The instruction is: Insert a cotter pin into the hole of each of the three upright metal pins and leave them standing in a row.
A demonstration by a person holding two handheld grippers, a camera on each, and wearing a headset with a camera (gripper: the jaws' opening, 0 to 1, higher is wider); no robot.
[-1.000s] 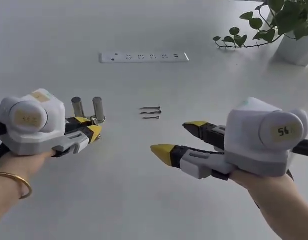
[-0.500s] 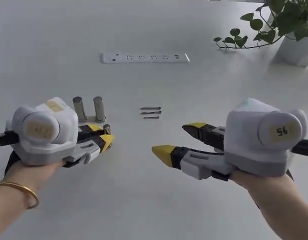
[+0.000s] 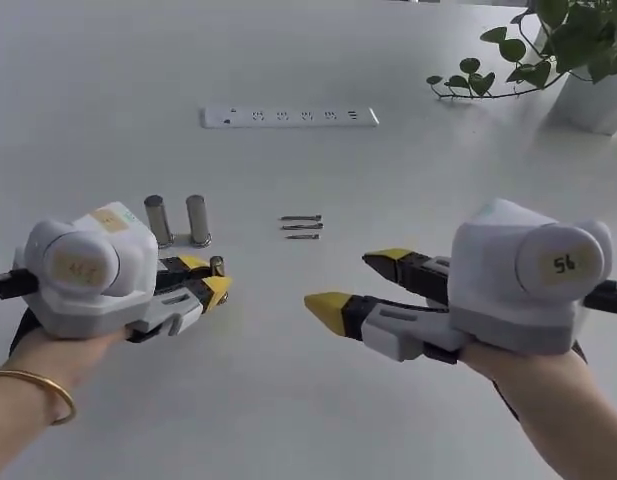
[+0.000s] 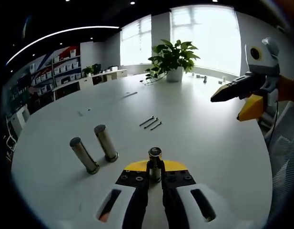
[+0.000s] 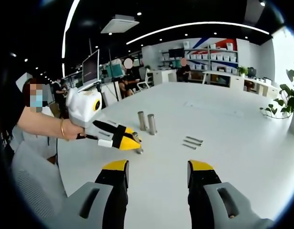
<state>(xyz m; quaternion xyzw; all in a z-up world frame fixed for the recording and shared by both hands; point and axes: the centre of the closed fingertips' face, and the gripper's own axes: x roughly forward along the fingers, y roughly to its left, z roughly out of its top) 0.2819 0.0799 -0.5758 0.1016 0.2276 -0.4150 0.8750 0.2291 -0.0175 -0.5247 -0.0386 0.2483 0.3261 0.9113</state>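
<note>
Two metal pins [image 3: 156, 220] [image 3: 198, 220] stand upright side by side on the white table [image 3: 288, 400]. A third metal pin [image 3: 217, 266] is upright between the jaws of my left gripper [image 3: 213, 285], just in front and to the right of that pair. In the left gripper view the gripper [image 4: 155, 168] is shut on this pin [image 4: 155, 155]. Three cotter pins [image 3: 301, 226] lie in a small stack at mid-table. My right gripper [image 3: 360, 282] hovers open right of centre, nothing between its yellow-tipped jaws; the right gripper view has it [image 5: 157, 167] facing the left gripper [image 5: 120, 137].
A white power strip [image 3: 290, 117] lies at the back of the table. A potted plant [image 3: 578, 50] with trailing leaves stands at the back right corner. People sit in the office behind, beyond the table edge.
My left gripper has moved nearer and to the right, bringing the third metal pin away from the two standing ones. The right gripper has stayed still.
</note>
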